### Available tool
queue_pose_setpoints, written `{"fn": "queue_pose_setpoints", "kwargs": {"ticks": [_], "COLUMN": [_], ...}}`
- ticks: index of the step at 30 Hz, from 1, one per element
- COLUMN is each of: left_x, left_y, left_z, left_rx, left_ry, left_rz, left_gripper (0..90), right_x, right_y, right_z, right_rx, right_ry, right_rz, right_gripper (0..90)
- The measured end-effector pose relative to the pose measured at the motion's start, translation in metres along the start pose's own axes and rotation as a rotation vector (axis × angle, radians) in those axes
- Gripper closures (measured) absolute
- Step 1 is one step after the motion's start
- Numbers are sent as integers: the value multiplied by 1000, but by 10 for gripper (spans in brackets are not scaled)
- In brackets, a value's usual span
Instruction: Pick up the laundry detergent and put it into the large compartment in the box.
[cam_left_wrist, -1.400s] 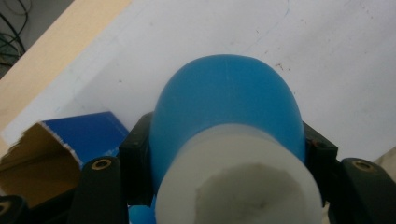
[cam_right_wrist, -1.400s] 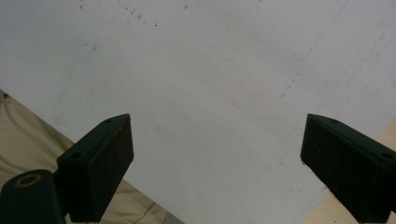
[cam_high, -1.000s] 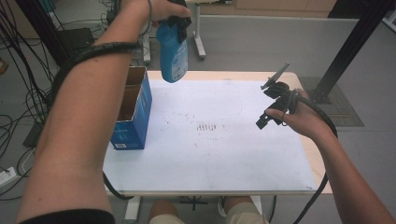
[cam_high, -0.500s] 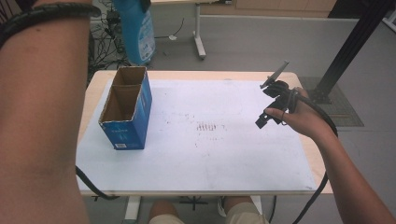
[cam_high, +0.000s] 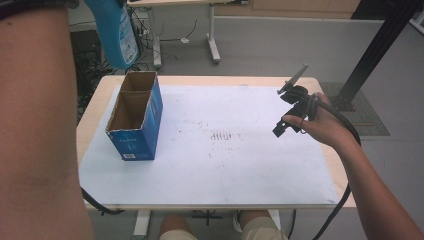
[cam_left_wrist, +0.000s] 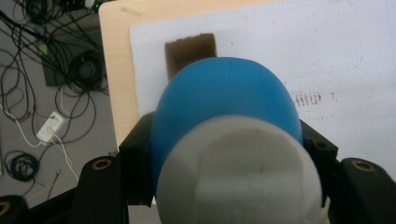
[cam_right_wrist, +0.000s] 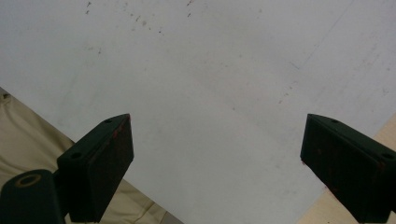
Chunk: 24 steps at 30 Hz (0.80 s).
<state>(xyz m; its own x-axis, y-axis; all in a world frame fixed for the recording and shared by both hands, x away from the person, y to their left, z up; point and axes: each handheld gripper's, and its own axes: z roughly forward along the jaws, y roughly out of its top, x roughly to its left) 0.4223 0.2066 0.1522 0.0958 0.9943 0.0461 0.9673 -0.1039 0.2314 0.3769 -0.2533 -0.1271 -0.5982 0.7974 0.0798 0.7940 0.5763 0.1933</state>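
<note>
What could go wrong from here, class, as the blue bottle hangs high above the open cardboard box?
1. The blue bottle, clamped near its white cap by the left gripper, might slip on its rounded sides and drop.
2. The cardboard box has narrow openings and stands unsteadied; an off-centre lowering could tip it.
3. The right gripper is open above the table's right side, too far off to catch anything.

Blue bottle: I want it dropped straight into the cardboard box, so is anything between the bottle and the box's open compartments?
Nothing visible is. The blue bottle, clamped in the left gripper, hangs in the air above the far end of the cardboard box, whose two compartments look open and empty. The right gripper is off at the table's far side.
</note>
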Motion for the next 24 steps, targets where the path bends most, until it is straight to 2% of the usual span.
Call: {"fn": "queue_pose_setpoints", "kwargs": {"ticks": [4, 9, 24], "left_x": [8, 19, 31], "left_y": [0, -1, -3], "left_z": [5, 13, 39], "left_rx": [14, 30, 50], "left_ry": [11, 6, 2], "left_rz": [-37, -74, -108], "left_gripper": [379, 378, 378], "right_x": [0, -1, 0], "right_y": [0, -2, -2], "right_z": [1, 2, 4], "right_rx": [0, 3, 5], "right_ry": [2, 0, 2], "right_rz": [-3, 5, 4], "right_gripper": [96, 96, 96]}}
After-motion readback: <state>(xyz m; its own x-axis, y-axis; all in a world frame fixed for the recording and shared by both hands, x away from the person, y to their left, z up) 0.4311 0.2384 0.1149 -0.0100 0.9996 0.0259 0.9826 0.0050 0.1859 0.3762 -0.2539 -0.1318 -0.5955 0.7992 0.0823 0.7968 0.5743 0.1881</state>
